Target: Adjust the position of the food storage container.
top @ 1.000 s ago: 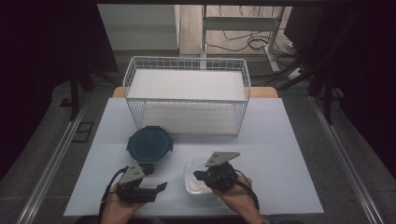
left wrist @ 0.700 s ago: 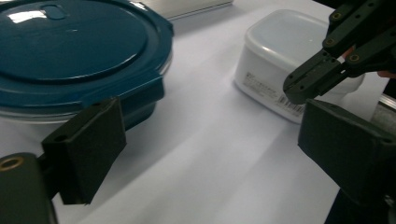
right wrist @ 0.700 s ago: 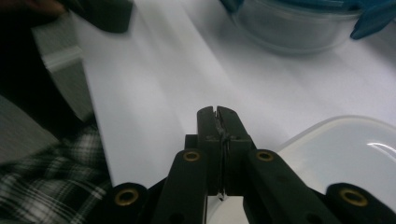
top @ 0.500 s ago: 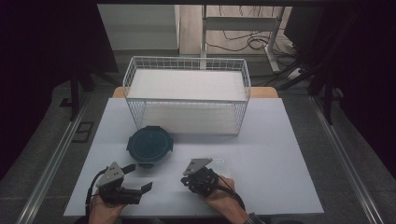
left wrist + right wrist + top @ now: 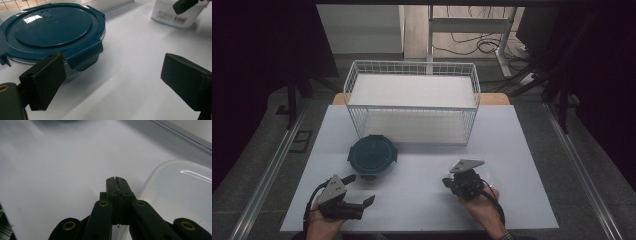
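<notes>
**High view: both tongs low at the near edge, containers untouched**

High view puts the round blue-lidded container [image 5: 373, 156] left of centre on the tabletop [image 5: 422, 200], just in front of the white wire basket [image 5: 412, 102] that stands at the far edge. A clear plastic tub [image 5: 479, 176] sits toward the near right, partly behind the right tongs [image 5: 451, 184], which are pressed shut on nothing, their tips resting beside the tub's rim. The left tongs [image 5: 359, 192] are spread wide near the near-left corner, aimed at the blue container's latch tab [image 5: 85, 53].

This looks like the approach step. Next, the left tongs would need to advance and straddle the container's edge before closing, while the right tongs must open to take the tub.
</notes>
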The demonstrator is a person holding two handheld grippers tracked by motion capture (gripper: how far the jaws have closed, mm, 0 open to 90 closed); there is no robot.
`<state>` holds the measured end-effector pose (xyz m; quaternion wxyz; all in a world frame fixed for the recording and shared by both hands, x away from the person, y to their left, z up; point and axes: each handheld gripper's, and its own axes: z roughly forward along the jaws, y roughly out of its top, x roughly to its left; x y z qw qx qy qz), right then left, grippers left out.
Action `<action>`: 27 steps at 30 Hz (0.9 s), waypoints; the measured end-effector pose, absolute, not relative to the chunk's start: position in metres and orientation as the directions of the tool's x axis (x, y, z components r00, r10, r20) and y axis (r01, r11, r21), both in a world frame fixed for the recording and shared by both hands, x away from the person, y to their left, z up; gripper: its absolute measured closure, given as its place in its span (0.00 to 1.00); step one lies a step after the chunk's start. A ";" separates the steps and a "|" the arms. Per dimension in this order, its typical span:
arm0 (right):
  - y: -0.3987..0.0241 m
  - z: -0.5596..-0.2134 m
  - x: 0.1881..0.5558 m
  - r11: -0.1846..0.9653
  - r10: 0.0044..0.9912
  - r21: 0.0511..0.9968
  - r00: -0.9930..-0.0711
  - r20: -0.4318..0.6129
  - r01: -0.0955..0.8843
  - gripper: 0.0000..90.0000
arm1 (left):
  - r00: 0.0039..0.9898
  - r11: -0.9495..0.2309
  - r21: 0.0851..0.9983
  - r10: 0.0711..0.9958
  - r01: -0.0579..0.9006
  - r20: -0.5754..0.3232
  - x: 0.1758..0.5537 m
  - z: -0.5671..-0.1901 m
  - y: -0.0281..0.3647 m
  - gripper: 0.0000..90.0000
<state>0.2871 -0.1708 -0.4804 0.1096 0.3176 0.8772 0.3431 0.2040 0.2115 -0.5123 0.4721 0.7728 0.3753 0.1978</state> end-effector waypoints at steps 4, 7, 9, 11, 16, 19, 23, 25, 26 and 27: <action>-0.197 -0.479 0.292 0.527 0.683 0.674 -0.730 0.028 0.518 0.99 | 0.626 -0.287 0.858 0.778 0.425 -0.050 0.206 -0.514 0.208 0.06; -0.227 -0.479 0.298 0.491 0.735 0.678 -0.678 0.013 0.546 0.99 | 0.617 -0.276 0.855 0.784 0.439 -0.064 0.208 -0.514 0.208 0.07; -0.240 -0.480 0.301 0.479 0.759 0.678 -0.651 -0.001 0.558 0.99 | 0.617 -0.282 0.853 0.785 0.439 -0.058 0.208 -0.515 0.207 0.07; -0.252 -0.480 0.304 0.452 0.786 0.680 -0.618 0.003 0.578 0.99 | 0.614 -0.288 0.851 0.788 0.438 -0.049 0.208 -0.515 0.206 0.08; -0.265 -0.480 0.310 0.412 0.809 0.694 -0.587 0.018 0.590 0.99 | 0.610 -0.289 0.853 0.791 0.435 -0.043 0.208 -0.514 0.206 0.13; -0.265 -0.479 0.320 0.404 0.818 0.706 -0.575 0.005 0.581 0.99 | 0.602 -0.283 0.855 0.797 0.434 -0.042 0.210 -0.513 0.209 0.14; -0.269 -0.479 0.334 0.386 0.843 0.715 -0.538 -0.016 0.583 0.99 | 0.573 -0.285 0.859 0.820 0.425 -0.012 0.215 -0.510 0.219 0.16; -0.270 -0.480 0.336 0.377 0.849 0.719 -0.528 -0.016 0.584 0.99 | 0.563 -0.286 0.859 0.827 0.425 -0.003 0.218 -0.509 0.223 0.21; -0.269 -0.479 0.337 0.373 0.851 0.724 -0.525 -0.017 0.581 0.99 | 0.551 -0.284 0.860 0.834 0.425 0.004 0.220 -0.508 0.227 0.21; -0.264 -0.477 0.335 0.380 0.839 0.738 -0.544 -0.021 0.557 0.99 | 0.537 -0.280 0.859 0.844 0.429 0.007 0.225 -0.507 0.234 0.32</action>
